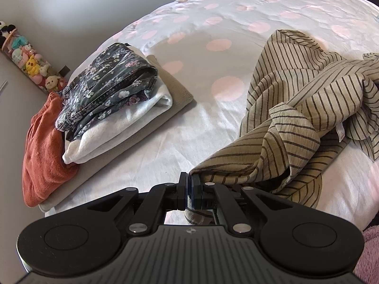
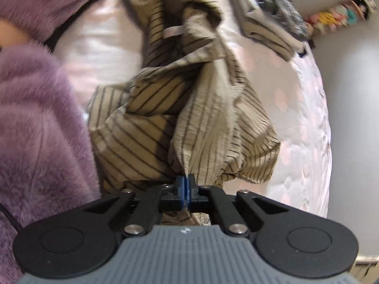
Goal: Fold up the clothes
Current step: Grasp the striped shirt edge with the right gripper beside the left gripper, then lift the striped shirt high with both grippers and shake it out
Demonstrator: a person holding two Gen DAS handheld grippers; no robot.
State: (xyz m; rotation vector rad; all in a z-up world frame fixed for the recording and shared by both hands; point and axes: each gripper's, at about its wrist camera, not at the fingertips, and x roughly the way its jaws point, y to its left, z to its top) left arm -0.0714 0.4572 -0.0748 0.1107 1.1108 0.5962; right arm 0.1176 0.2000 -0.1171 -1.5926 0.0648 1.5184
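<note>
From the left wrist view, the left gripper [image 1: 189, 184] sits at the bottom middle of the frame. Its jaws are pinched tight on an edge of the striped shirt [image 1: 296, 108]. The shirt lies all crumpled on the right side of the frame, on the spotty bed cover [image 1: 213, 11]. At the middle left there is a neat pile of folded clothes [image 1: 111, 108]: a dark flowery one on top, a white one under it, a tan one at the bottom. An orange cloth [image 1: 42, 156] lies bunched beside the pile. In the upper left, a clear tube [image 1: 26, 56] holds little soft toys, packed in a row.

From the right wrist view, which is blurry, the right gripper [image 2: 186, 187] at the bottom middle is also clamped on the striped shirt [image 2: 180, 108]. The shirt hangs in a twisted bunch up the middle of the frame. A fuzzy purple sleeve [image 2: 40, 127] fills the left side.

I think the step now is getting this shirt open. Both grippers hold it, so next it likely needs pulling apart and laying flat, without letting go of the edges.
</note>
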